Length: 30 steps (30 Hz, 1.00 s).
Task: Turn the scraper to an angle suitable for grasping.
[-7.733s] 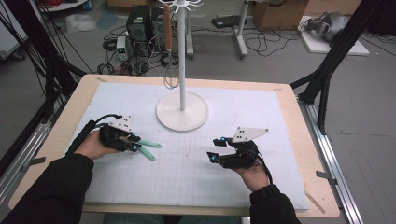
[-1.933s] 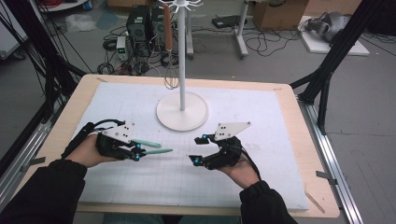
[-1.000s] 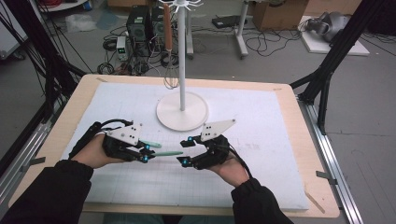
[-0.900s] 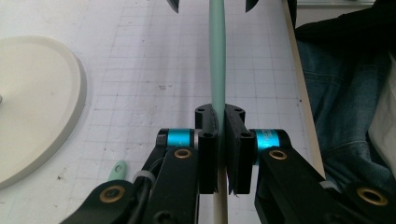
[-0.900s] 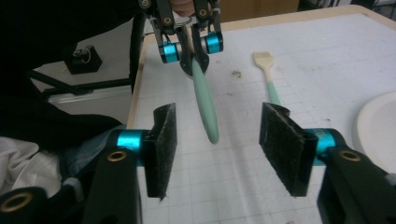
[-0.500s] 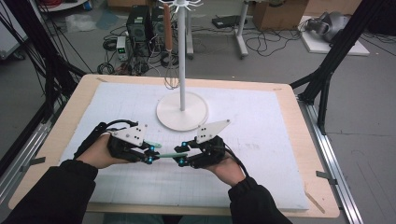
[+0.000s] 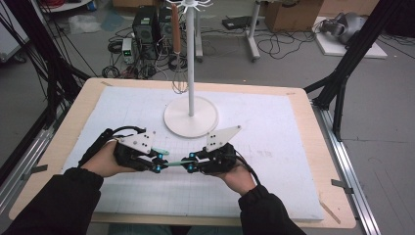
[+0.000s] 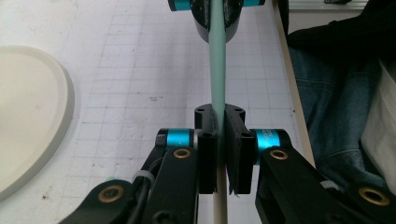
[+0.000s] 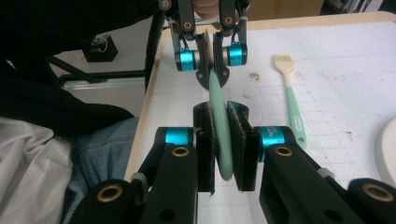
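Note:
A mint-green utensil handle (image 7: 172, 163) is held level above the white mat, between the two grippers. My left gripper (image 7: 157, 165) is shut on it near its pale wooden part; in the left gripper view the handle (image 8: 217, 70) runs from my own jaws (image 8: 219, 114) up into the right gripper (image 8: 217, 9). My right gripper (image 7: 188, 165) is shut on the handle's rounded free end (image 9: 220, 140). In the right gripper view my own jaws (image 9: 220, 109) face the left gripper (image 9: 210, 51) along the handle.
A second brush (image 9: 290, 98) with a mint handle lies on the mat; the high view shows it (image 7: 160, 152) just behind the left gripper. The white stand's round base (image 7: 191, 117) sits centre-back, its pole rising. The person's lap lies past the table's near edge (image 8: 292, 93).
Both hands have moved toward the middle. The right gripper, open before, has come left to the utensil's free end and shut on it, while the left gripper keeps its hold.

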Each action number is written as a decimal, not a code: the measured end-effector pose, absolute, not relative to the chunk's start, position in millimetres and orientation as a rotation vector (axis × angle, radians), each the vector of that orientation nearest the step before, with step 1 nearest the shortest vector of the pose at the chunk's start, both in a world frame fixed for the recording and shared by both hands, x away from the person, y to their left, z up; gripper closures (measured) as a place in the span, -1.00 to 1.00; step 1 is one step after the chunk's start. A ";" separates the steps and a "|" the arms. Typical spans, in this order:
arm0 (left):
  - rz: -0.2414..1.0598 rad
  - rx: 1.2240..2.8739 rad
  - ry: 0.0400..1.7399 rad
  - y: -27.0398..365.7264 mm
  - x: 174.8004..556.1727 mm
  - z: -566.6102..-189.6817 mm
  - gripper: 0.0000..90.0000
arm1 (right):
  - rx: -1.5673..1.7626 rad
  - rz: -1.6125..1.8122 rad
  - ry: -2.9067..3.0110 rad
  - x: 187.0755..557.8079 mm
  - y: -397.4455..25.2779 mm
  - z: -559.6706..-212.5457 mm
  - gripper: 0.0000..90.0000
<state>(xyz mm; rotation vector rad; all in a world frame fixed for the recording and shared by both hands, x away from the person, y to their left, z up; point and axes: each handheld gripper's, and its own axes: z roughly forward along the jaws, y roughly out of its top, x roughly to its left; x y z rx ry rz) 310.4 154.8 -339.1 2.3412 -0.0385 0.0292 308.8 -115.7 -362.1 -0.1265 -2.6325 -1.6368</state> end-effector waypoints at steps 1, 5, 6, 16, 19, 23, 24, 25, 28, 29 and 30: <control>0.041 2.350 -0.028 153.9 310.0 -339.6 0.81 | -0.125 -1.632 -2.629 308.9 -115.8 -361.9 0.83; 0.036 2.361 -0.006 152.4 310.3 -341.0 0.69 | -0.115 -1.598 -2.653 308.8 -116.1 -359.8 0.84; 0.035 2.363 -0.011 152.2 310.3 -340.5 0.68 | -0.115 -1.602 -2.652 308.0 -116.3 -358.7 0.84; 0.028 2.372 -0.014 148.2 308.1 -341.5 0.73 | -0.085 -1.631 -2.658 306.2 -115.7 -346.2 0.84; 0.023 2.381 -0.030 145.7 307.9 -342.3 0.74 | -0.088 -1.645 -2.648 305.5 -116.0 -344.3 0.84; 0.032 2.368 -0.029 146.0 308.4 -340.6 0.87 | -0.087 -1.671 -2.650 304.3 -116.4 -341.2 0.83; 0.033 2.361 -0.022 146.6 308.6 -340.1 0.88 | -0.093 -1.685 -2.652 303.4 -116.3 -340.3 0.83; 0.037 2.349 -0.014 147.4 308.9 -339.3 0.88 | -0.098 -1.698 -2.651 303.5 -116.5 -339.8 0.82; 0.033 2.332 -0.008 149.0 308.5 -337.8 0.88 | -0.120 -1.731 -2.618 303.3 -117.0 -338.9 0.80; 0.035 2.332 -0.012 149.3 308.9 -337.4 0.88 | -0.128 -1.742 -2.615 303.2 -116.9 -338.8 0.79; 0.041 2.328 -0.004 149.4 308.9 -337.5 0.88 | -0.127 -1.753 -2.606 303.1 -116.5 -338.9 0.76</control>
